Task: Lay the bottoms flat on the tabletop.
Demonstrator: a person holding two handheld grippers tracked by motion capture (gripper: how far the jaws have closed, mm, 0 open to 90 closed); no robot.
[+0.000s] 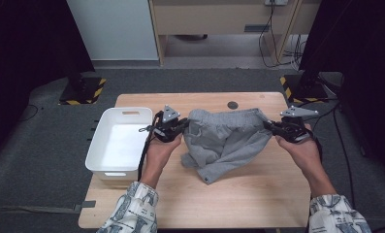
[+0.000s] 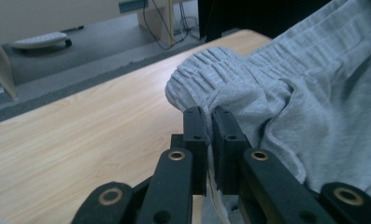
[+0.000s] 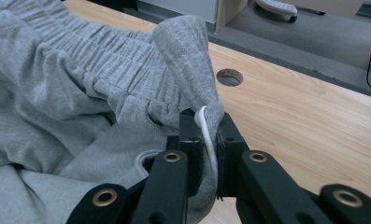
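Grey fabric shorts hang between the two grippers above the middle of the wooden table, with the elastic waistband stretched across the top and the legs drooping onto the tabletop. The left gripper is clamped on the left end of the waistband; in the left gripper view its jaws stand nearly together with a thin fold of grey cloth pinched between them. The right gripper is clamped on the right end of the waistband; in the right gripper view its jaws pinch a bunched corner of the cloth together with a white drawstring that runs down between them. Each gripper is held from below by a hand in a patterned sleeve. A white plastic bin sits at the left edge of the table, just beside the left hand. A round hole lies in the tabletop beyond the waistband.
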